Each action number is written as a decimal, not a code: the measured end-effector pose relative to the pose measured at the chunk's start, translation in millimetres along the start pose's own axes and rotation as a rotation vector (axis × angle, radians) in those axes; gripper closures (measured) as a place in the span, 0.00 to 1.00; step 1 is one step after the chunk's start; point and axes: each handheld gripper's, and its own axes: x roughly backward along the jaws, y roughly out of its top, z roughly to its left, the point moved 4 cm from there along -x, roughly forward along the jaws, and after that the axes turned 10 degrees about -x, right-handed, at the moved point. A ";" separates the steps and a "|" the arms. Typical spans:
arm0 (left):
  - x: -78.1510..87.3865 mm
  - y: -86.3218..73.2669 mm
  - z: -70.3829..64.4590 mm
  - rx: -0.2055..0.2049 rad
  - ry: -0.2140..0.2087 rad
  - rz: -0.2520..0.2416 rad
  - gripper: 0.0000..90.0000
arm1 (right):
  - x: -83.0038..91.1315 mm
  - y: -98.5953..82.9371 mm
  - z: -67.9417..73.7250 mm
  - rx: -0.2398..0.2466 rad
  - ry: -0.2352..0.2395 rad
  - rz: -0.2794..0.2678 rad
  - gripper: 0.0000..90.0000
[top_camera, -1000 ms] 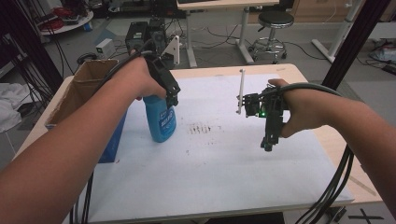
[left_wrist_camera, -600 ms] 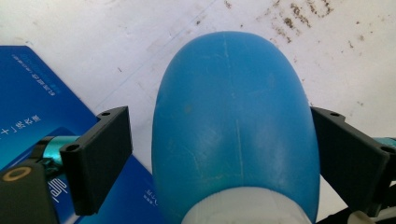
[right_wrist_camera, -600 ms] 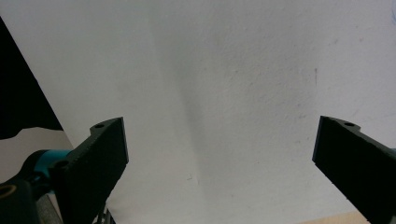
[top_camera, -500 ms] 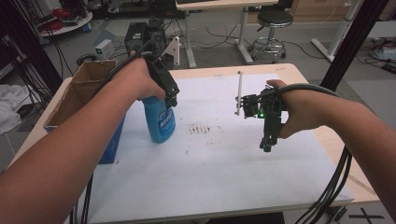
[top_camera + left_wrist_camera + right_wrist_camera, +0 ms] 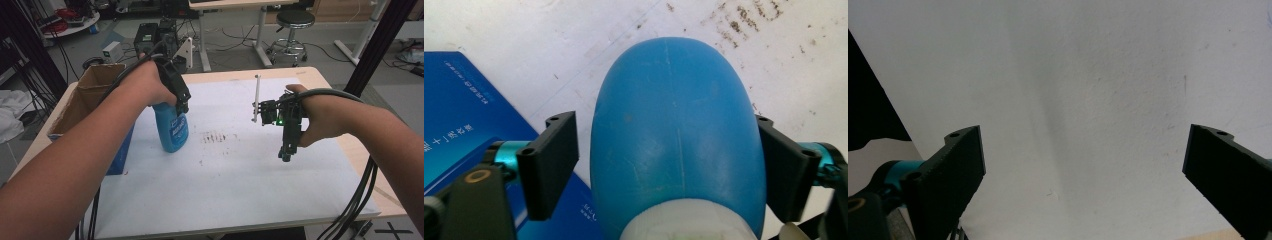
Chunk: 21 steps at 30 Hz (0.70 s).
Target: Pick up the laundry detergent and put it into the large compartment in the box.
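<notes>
Blue bottle [image 5: 676, 135] between left gripper [image 5: 669, 165] jaws, gap at one — right gripper [image 5: 1083, 180] wide, empty.

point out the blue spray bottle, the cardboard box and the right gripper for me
blue spray bottle [image 5: 172, 131]: high view, on its labelled body, under the left hand.
cardboard box [image 5: 80, 102]: high view, on its brown inner wall at the table's left edge.
right gripper [image 5: 286, 156]: high view, at the jaw tips above the white sheet.

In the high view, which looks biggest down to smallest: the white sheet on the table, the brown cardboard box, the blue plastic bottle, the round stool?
1. White sheet covering the table
2. Brown cardboard box
3. Blue plastic bottle and round black stool: look alike; the stool stands farther off, so unsure.
</notes>
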 end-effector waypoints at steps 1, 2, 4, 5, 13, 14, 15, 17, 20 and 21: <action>-0.1 0.1 -0.6 0.000 0.000 -0.001 0.23 | -0.3 0.1 -0.5 0.005 -0.005 0.002 0.03; -0.1 0.1 -0.9 -0.001 0.001 0.000 0.23 | -0.3 0.4 0.4 -0.005 -0.003 0.000 0.03; -0.6 0.1 -0.9 -0.004 0.002 0.003 0.25 | 0.1 0.9 0.0 0.002 -0.005 -0.002 0.03; -0.8 -0.1 -0.8 -0.003 0.001 0.005 0.25 | 0.1 1.0 -0.6 0.009 -0.007 -0.002 0.03; -1.1 -0.3 -1.6 -0.001 -0.002 0.006 0.28 | -0.9 0.9 -1.4 0.023 -0.012 0.005 0.03; -1.3 -0.6 -1.6 0.000 0.002 0.010 0.29 | -1.0 0.9 -1.3 0.022 -0.012 0.005 0.03; -1.6 -0.7 -1.6 0.002 0.002 0.010 0.30 | -1.0 0.9 -1.3 0.024 -0.010 0.003 0.03; -1.7 -0.4 -2.4 0.003 0.002 0.007 0.30 | -0.9 1.0 -0.3 0.015 -0.004 0.002 0.03; -2.2 0.1 -3.0 -0.005 0.007 0.014 0.31 | -1.1 0.8 -0.2 0.011 -0.004 0.001 0.03; -2.2 0.2 -3.0 -0.007 0.008 0.015 0.32 | -1.2 0.8 -0.2 0.011 -0.004 0.002 0.03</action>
